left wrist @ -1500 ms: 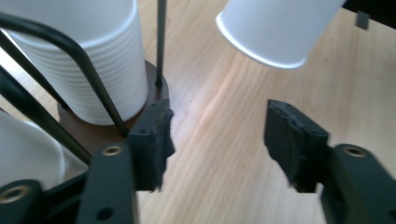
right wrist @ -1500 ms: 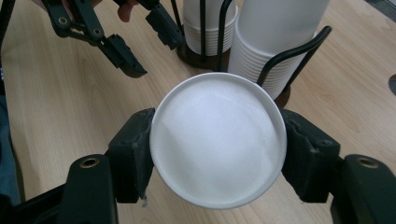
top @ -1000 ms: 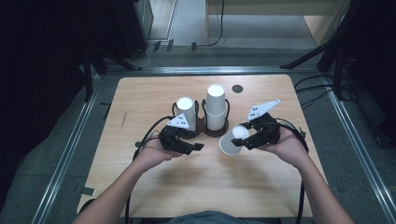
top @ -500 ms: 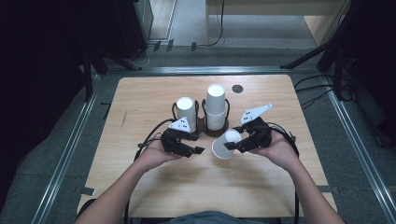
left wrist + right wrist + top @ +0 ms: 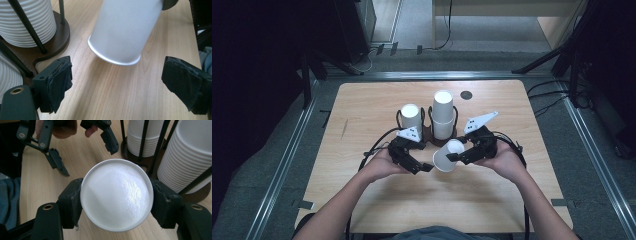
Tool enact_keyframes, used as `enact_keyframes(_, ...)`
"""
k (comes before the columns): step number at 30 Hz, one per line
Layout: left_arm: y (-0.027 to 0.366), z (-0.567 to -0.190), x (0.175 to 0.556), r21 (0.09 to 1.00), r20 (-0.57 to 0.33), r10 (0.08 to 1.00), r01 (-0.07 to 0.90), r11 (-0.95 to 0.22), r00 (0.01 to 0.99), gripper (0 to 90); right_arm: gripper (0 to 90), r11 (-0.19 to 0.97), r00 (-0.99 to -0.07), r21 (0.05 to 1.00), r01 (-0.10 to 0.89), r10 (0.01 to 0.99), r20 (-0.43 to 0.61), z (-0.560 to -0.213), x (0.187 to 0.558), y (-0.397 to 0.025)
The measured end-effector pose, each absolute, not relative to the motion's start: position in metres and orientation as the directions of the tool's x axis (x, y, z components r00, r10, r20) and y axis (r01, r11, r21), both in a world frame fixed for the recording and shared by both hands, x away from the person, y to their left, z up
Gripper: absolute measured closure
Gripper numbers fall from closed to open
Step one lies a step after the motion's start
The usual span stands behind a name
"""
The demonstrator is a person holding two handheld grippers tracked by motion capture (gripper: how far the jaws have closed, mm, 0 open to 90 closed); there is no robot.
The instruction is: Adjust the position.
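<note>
One cup (image 5: 448,155) sits clamped in the right hand-held gripper (image 5: 462,155), now carried left from its earlier spot to mid-tabletop (image 5: 362,105), tipped mouth-first toward the left hand-held gripper (image 5: 424,167), whose jaws gape empty; a handover looks likely, near the stacks (image 5: 443,112).

No legible text, label, brand, number or sign anywhere on anything
</note>
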State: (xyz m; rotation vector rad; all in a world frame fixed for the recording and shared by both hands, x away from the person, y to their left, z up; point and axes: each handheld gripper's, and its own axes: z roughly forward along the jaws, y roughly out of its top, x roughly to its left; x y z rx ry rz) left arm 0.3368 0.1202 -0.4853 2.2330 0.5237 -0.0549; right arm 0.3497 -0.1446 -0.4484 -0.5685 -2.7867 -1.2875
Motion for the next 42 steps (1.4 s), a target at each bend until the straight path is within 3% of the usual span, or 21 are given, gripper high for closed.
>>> enact_keyframes(28,0.1,-0.491,0.33,0.745,-0.182,0.281,0.318,-0.587,0.942,10.4,33.9,0.547,-0.943,0.77,0.329,0.238,0.234,-0.439,0.342,-0.123)
enact_keyframes(34,0.101,-0.487,0.328,0.764,-0.143,0.262,0.274,-0.584,0.955,21.1,33.9,0.528,-0.941,0.78,0.335,0.232,0.247,-0.437,0.341,-0.124)
enact_keyframes(35,0.101,-0.486,0.327,0.766,-0.136,0.25,0.261,-0.587,0.959,29.5,33.9,0.52,-0.936,0.781,0.346,0.244,0.253,-0.437,0.342,-0.125)
enact_keyframes(42,0.102,-0.48,0.33,0.746,-0.152,0.245,0.274,-0.608,0.957,31.9,32.5,0.512,-0.937,0.787,0.345,0.241,0.253,-0.439,0.344,-0.128)
